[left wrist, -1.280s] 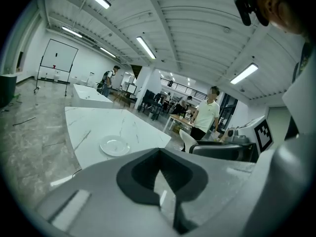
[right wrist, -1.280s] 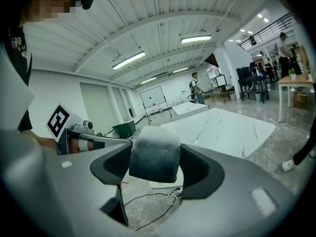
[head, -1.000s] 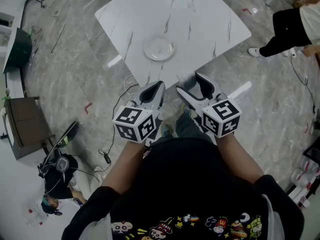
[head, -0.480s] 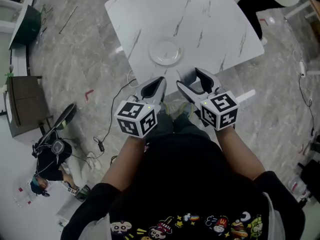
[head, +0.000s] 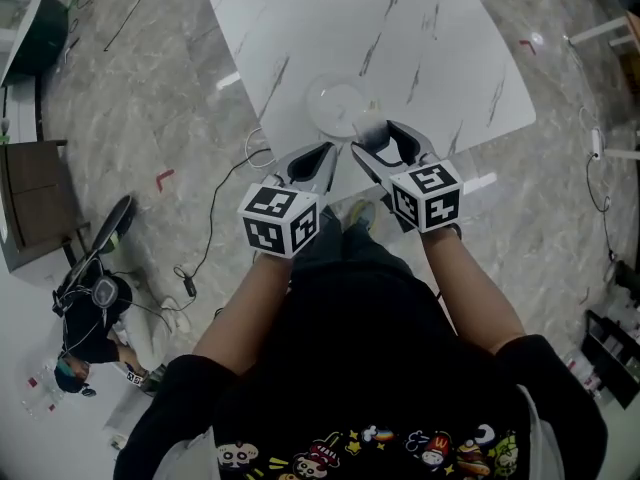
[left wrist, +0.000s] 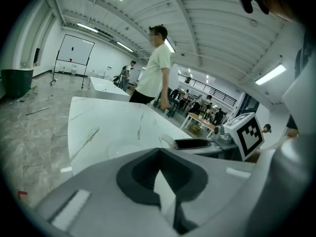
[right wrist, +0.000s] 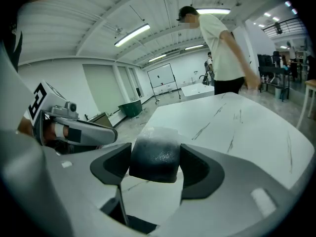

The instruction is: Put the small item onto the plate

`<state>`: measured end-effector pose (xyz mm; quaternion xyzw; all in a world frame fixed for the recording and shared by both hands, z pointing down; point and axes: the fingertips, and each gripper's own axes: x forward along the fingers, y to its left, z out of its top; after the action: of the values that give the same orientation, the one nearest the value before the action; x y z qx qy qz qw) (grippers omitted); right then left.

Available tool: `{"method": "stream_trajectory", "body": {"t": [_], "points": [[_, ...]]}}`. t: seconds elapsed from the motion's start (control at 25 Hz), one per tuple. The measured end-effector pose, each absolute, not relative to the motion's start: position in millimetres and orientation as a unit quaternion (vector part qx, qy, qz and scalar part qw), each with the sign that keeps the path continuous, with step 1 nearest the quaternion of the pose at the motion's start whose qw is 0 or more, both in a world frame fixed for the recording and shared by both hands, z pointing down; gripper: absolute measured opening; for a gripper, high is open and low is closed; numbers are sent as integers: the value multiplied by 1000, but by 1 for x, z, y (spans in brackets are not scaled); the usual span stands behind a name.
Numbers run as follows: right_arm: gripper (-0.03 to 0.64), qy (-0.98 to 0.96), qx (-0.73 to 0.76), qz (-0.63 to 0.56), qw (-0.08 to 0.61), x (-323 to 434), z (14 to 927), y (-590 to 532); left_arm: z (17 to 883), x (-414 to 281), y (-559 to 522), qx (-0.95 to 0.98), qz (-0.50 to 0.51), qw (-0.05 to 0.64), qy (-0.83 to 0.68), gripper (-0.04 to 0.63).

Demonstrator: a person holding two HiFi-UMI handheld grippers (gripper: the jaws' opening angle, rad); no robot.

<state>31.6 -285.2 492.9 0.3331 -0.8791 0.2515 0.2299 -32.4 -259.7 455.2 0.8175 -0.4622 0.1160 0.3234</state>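
Observation:
A clear glass plate (head: 336, 101) lies near the front edge of the white marble table (head: 430, 58). My right gripper (head: 375, 140) is shut on the small item (head: 371, 131), a dark block with a frosted top (right wrist: 155, 154), and holds it over the table's near edge just right of the plate. My left gripper (head: 321, 155) hovers beside it at the table's edge, jaws shut on nothing (left wrist: 158, 151). In the left gripper view the plate (left wrist: 127, 149) shows faintly ahead, with the right gripper (left wrist: 197, 143) to its right.
A person in a pale shirt (left wrist: 154, 68) stands beyond the table's far side (right wrist: 223, 48). Cables (head: 215, 233), a dark chair (head: 35, 198) and a bag (head: 95, 303) are on the floor to the left. More tables and people fill the hall behind.
Both grippers have moved forward to the table's near edge; the right one now reaches beside the plate with the item. The person at the right has left the head view.

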Motion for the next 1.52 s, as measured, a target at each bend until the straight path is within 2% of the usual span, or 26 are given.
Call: {"method": "stream_trajectory", "body": {"t": [0.48, 1.0, 1.4, 1.52], "points": [[334, -851, 342, 261, 302, -5, 572, -340, 501, -52, -286, 817, 117, 363, -433, 2], [334, -811, 350, 260, 390, -24, 615, -359, 520, -71, -300, 812, 102, 391, -422, 2], [334, -795, 366, 254, 412, -49, 620, -385, 521, -100, -323, 815, 98, 397, -410, 2], [334, -794, 367, 251, 416, -38, 623, -378, 523, -91, -316, 817, 96, 397, -407, 2]]}}
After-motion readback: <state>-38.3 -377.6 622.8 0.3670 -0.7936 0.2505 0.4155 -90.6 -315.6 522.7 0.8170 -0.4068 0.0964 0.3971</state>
